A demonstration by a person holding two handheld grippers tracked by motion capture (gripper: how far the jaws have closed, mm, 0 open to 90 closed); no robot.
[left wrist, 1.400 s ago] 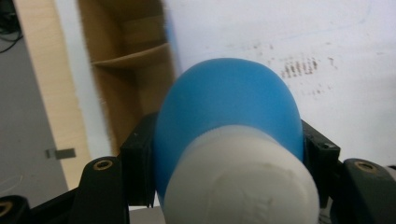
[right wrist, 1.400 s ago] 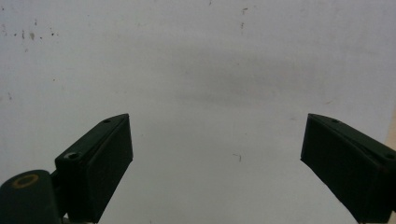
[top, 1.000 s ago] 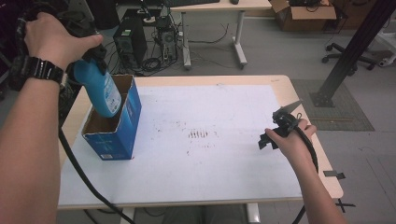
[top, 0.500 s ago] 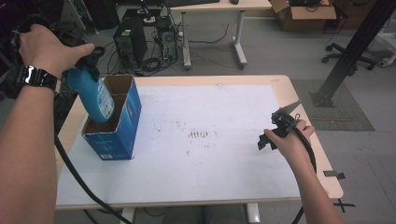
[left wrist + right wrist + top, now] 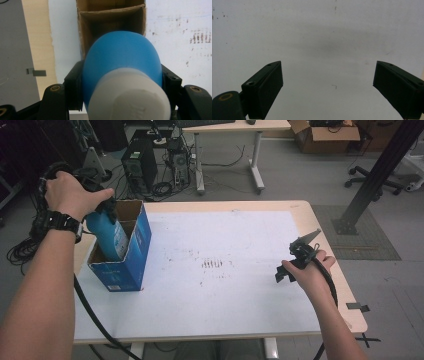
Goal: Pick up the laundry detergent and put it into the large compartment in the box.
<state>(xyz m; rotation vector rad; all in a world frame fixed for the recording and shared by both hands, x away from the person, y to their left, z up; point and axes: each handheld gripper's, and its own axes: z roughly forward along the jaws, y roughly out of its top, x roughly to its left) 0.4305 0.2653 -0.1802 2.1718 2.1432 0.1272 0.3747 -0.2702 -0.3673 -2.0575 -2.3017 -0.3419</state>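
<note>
At the far left of the surface (image 5: 240,320), my left claw (image 5: 102,212) is clenched on a blue bottle (image 5: 111,236), its black pads pressing the rounded body from either side just below the cap. Seen along my left claw's own view, the bottle (image 5: 122,57) is a smooth, matte sky-blue with a domed shoulder that narrows toward a wide white cap (image 5: 130,100), and the cap's flat top carries faint raised lettering I cannot read. From the high view the bottle stands nearly upright with its lower part sunk into the open top of a blue cardboard box (image 5: 131,260), whose brown inner walls and flaps (image 5: 112,22) show beyond the bottle; whether its base touches the bottom of the box I cannot tell. A pale label patch sits on the bottle's side facing the box wall. Over at the right edge of the surface, well apart from the box, my right claw (image 5: 300,255) is released, its two black pads (image 5: 265,92) spread wide above bare white surface with nothing between them.
</note>
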